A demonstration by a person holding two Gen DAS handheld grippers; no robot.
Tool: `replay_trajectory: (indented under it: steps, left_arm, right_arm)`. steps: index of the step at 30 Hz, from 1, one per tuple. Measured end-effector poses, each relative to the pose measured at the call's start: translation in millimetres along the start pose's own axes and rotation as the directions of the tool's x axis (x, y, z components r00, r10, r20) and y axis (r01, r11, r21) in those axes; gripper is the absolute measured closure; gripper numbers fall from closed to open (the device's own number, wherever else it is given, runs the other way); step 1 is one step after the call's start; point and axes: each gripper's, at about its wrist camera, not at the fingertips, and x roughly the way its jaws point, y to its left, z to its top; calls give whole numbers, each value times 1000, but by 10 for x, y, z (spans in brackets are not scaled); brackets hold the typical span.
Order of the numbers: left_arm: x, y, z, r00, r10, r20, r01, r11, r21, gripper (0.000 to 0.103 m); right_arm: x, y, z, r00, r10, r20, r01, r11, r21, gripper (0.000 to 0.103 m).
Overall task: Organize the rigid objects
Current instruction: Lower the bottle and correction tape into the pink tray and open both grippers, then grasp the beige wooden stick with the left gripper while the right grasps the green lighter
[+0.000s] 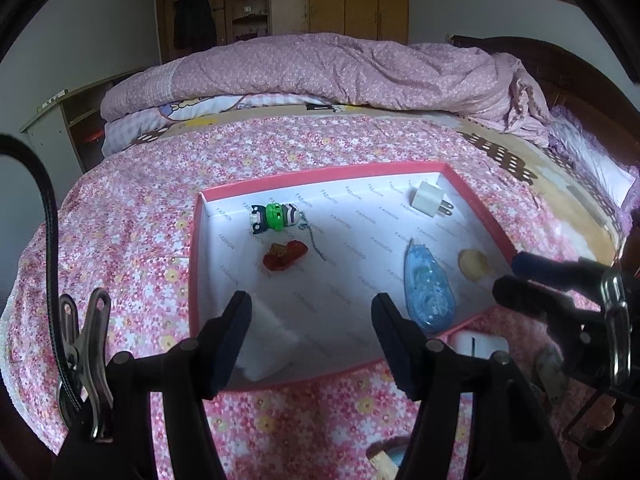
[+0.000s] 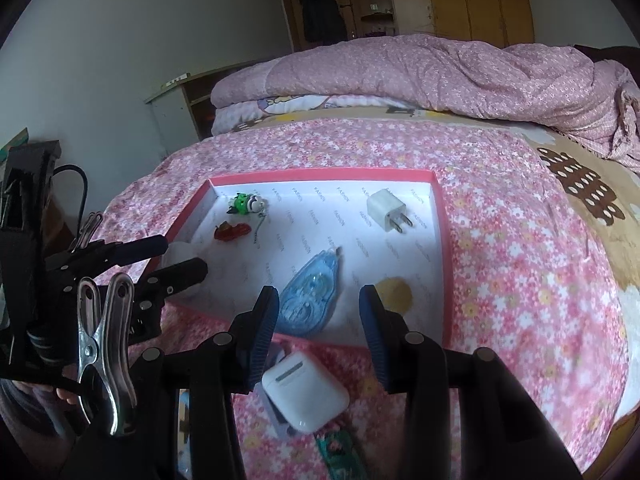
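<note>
Right tongs [image 2: 318, 334] stand apart and empty, pointing steeply down over the near rim of the pink box [image 2: 440, 216]. Directly below them, outside the box on the flowered bedspread [image 2: 520, 260], lies the white earbud case [image 2: 306, 394]. It sits slightly toward the left finger of these tongs, with its long axis running diagonally from upper left to lower right in the right wrist view. In judgement this is the next item to be gathered, and the right hand is clearly the nearer one.

Left tongs [image 1: 312, 332] are likewise apart, with nothing pressed between the pads. They hover above the near left corner of the box, where a white translucent block [image 1: 268, 340] rests just beside the left finger.

Contents already in the box:
- blue translucent correction-tape dispenser [image 2: 310, 298], teardrop-shaped, hard plastic, tip pointing away;
- white plug adapter [image 2: 386, 208], boxy, two metal prongs;
- green figurine [image 1: 274, 216] with a fine chain;
- red glossy trinket [image 1: 284, 256];
- pale yellow rounded object [image 2: 396, 294], kind unclear.

The case is smooth, glossy and round-cornered. It would probably slip unless gripped squarely across its narrow width, which calls for turning the wrist. The bed beneath is soft and will yield under pressure.
</note>
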Motion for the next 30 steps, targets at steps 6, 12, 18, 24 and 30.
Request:
replay_trajectory:
  steps: [6,12,18,24,30]
  left_arm:
    - [-147,-42,-91,1000,-24,2,24,1000,-15,37]
    - [-265,-141,-278,998,-53,-19,53,999,3,37]
    - [-372,-239,-492,997,-60,-42,61,997,41,37]
    - [-447,-278,-703,993,-93,-72,95,995,27,37]
    - [-409,-274,-878,985,-114,-127,116,993,9,37]
  right_arm:
    - [-162,-24,-216,1000,-2,-10,2,1000,5,60]
    - [-285,-70,-492,1000,3,-30,-2,999,34,60]
    - [-354,-81,-756,998,-27,-59,29,999,28,60]
    - [-376,-89,-952,995,-58,-80,59,998,16,60]
    - [-362,-63,-1057,993,-71,-93,71,997,-2,60]
